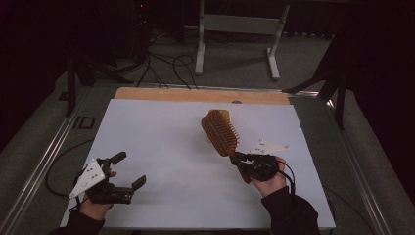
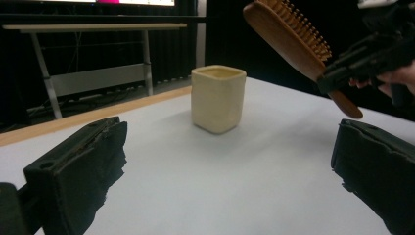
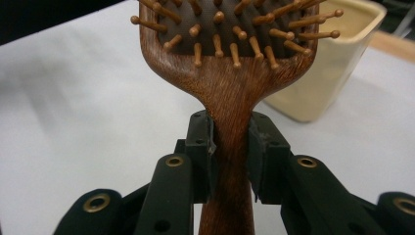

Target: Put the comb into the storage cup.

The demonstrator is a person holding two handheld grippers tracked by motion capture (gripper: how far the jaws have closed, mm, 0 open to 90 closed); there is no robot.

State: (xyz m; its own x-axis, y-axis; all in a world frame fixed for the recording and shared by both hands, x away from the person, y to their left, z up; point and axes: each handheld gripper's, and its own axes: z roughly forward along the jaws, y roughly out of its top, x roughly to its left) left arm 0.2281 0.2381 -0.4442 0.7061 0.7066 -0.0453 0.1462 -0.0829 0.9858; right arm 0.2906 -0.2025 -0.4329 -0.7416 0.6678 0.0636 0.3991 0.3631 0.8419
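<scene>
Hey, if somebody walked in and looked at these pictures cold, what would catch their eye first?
Most likely the wooden hairbrush, held up off the white table by its handle in the right hand-held gripper, head raised and tilted toward the far side. Just behind it stands a cream square cup, upright near the table's far edge. At near left, the left hand-held gripper waits with its jaws spread wide and nothing between them.

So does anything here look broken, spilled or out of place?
Nothing stands out. The wooden hairbrush is held off the table by its handle in the right gripper, bristles intact. The cream cup stands upright on the white table. The left gripper is open and holds nothing.
</scene>
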